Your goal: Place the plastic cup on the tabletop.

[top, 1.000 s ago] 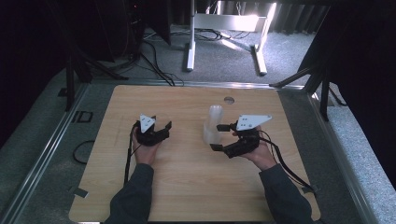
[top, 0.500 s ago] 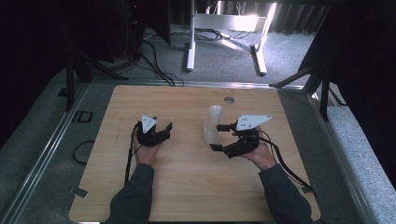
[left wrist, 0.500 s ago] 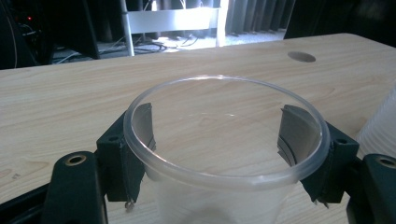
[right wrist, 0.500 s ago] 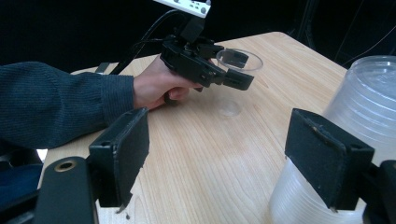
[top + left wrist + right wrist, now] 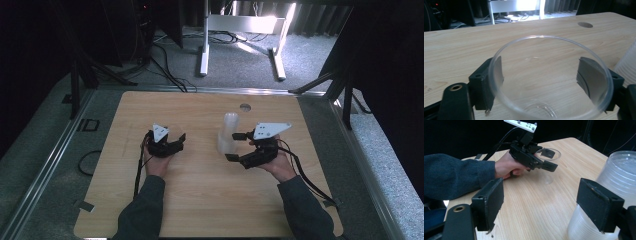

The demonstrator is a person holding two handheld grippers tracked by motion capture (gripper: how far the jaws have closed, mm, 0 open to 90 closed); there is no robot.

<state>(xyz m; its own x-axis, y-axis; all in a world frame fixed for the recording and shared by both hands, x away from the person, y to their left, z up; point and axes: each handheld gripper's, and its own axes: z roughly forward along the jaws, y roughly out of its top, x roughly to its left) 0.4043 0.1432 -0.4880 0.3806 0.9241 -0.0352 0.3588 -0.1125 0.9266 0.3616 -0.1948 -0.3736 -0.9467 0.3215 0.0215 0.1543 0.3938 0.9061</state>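
So from the high view, both hands sit on the wooden table (image 5: 200, 200). The left gripper (image 5: 170, 144) is over on the left part of the table, the right gripper (image 5: 239, 146) is right of the middle, and a stack of clear plastic cups (image 5: 227, 132) stands upright just beside the right gripper's tips, toward the table's centre.

Left gripper view next: a single clear cup (image 5: 549, 77) stands between the two black jaws, rim facing up. Those jaws have just been opening, and there's a slim gap on each side of the cup, so they've let go of it. The stack's edge peeks in at the right.

Right gripper view: its jaws are spread wide, nothing pinched. The stack (image 5: 604, 195) is partly behind the right-hand jaw, not between the two. Farther off, the left hand (image 5: 507, 167) holds the left gripper around the single cup (image 5: 547, 165) on the table
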